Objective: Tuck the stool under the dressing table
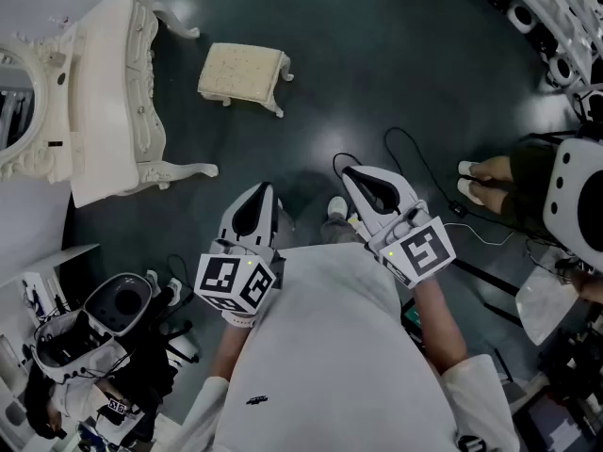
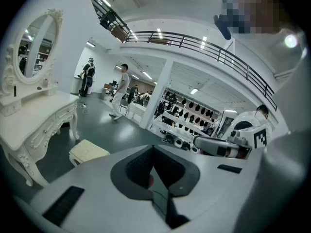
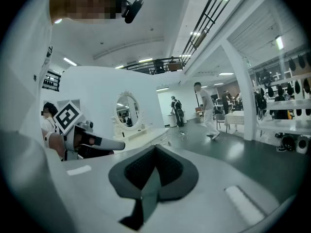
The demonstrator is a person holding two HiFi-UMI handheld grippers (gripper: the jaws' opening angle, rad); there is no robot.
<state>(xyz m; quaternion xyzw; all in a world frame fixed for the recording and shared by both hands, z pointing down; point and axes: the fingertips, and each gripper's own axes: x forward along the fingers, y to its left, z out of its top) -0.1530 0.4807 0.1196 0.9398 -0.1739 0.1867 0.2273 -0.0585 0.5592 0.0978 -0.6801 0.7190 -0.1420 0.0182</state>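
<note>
The stool (image 1: 243,73) has a cream cushion and white legs. It stands on the dark floor, to the right of the white ornate dressing table (image 1: 104,92), apart from it. My left gripper (image 1: 265,190) and right gripper (image 1: 347,170) are held close to my body, well short of the stool, both shut on nothing. In the left gripper view the stool (image 2: 87,151) sits low left beyond the shut jaws, beside the dressing table (image 2: 34,115). The right gripper view shows the dressing table (image 3: 146,137) and its oval mirror (image 3: 126,111); the stool is hidden there.
Black cables (image 1: 415,168) and a seated person's feet (image 1: 480,172) are on the floor to the right. White robot gear (image 1: 113,309) crowds the lower left. A person (image 2: 119,91) walks in the hall behind, near shelves of helmets (image 2: 189,115).
</note>
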